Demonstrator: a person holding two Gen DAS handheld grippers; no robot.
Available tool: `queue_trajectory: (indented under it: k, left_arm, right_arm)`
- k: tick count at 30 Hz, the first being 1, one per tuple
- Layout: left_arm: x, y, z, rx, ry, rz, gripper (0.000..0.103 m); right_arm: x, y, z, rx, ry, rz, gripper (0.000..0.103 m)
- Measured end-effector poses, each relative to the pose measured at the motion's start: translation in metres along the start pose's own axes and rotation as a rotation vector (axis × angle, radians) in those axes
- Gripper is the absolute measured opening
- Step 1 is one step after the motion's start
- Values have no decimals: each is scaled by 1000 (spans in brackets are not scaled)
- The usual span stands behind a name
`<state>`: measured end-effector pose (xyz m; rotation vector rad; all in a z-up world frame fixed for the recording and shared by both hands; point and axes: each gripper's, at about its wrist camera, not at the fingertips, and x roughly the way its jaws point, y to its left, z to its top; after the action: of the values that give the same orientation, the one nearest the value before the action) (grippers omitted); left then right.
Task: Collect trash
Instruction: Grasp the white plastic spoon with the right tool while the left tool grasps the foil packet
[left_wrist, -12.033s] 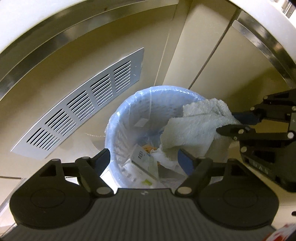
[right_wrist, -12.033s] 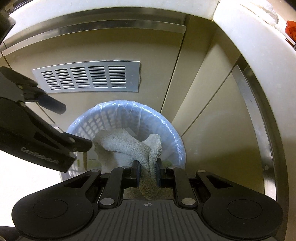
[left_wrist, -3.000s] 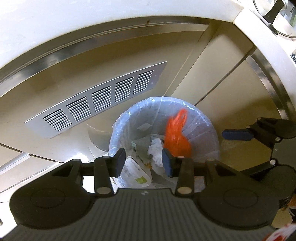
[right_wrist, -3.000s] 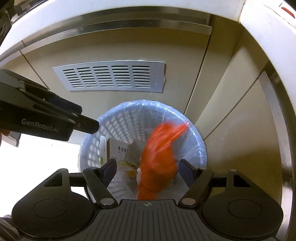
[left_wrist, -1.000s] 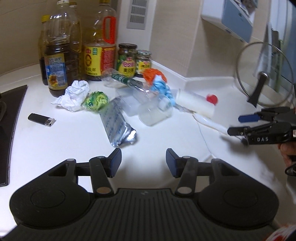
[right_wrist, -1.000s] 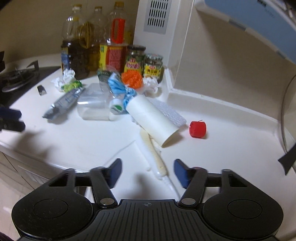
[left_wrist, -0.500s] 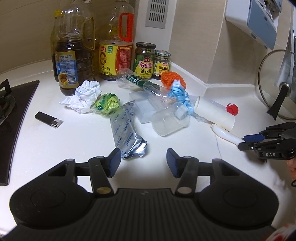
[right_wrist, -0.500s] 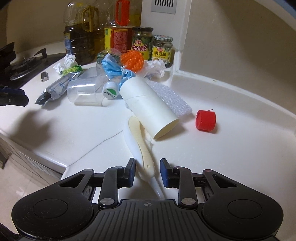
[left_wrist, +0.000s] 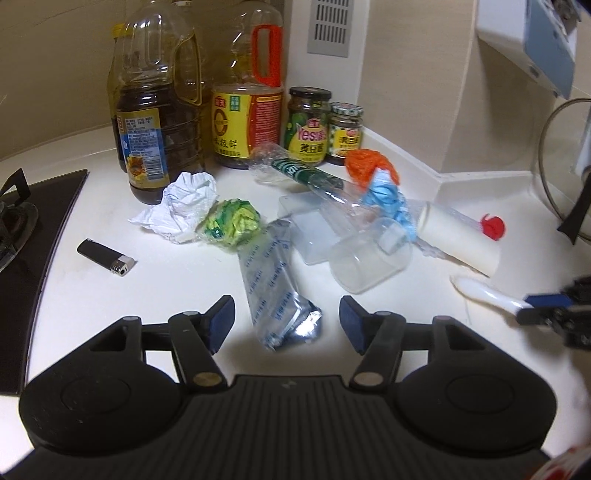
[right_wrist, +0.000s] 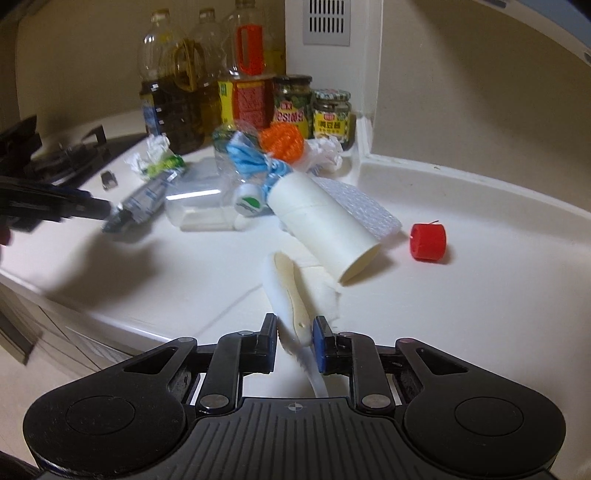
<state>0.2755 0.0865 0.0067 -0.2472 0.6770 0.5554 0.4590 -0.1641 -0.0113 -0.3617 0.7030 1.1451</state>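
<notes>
Trash lies heaped on the white counter (left_wrist: 155, 295). A silver foil pouch (left_wrist: 269, 280) points its near end between the fingers of my left gripper (left_wrist: 286, 317), whose jaws are opening and do not touch it. Behind it lie a green wrapper ball (left_wrist: 231, 221), crumpled paper (left_wrist: 184, 206), a clear cup (left_wrist: 369, 262) and a cardboard tube (right_wrist: 321, 218). My right gripper (right_wrist: 295, 339) is closing, and its pads press on a cream utensil in a white wrapper (right_wrist: 290, 291). The left wrist view shows that gripper (left_wrist: 546, 310) at the utensil's end (left_wrist: 484, 291).
Oil bottles (left_wrist: 155, 110) and jars (left_wrist: 308, 125) line the back wall. A stove (left_wrist: 22, 221) is at the left with a lighter (left_wrist: 105, 256) beside it. A red cap (right_wrist: 428, 236) and a pan lid (left_wrist: 565, 166) sit to the right. The counter edge (right_wrist: 110, 314) drops off nearby.
My left gripper came closer to the foil pouch and its jaws spread wider. The right gripper's jaws went from wide apart to closed around the wrapped utensil.
</notes>
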Motion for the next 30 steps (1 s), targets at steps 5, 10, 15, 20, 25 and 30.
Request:
queue_trajectory:
  k: [5, 10, 15, 20, 25, 30]
  left_arm:
    - [23, -1, 9, 5, 24, 9, 59]
    - [45, -4, 15, 39, 64, 29, 54]
    - [54, -4, 15, 66, 99, 52, 37]
    - [49, -2, 13, 69, 104, 59, 26]
    - [33, 0, 8, 49, 100, 40, 21]
    - [14, 2, 0, 21, 93, 15, 19]
  right_arm:
    - [-6, 13, 1, 22, -19, 8, 21]
    - [0, 15, 2, 37, -15, -5, 21]
    - [12, 11, -1, 37, 1, -21, 21]
    - [19, 9, -4, 38, 11, -23, 21]
    - [23, 8, -2, 33, 16, -18, 21]
    - [27, 9, 0, 24, 8, -19, 21]
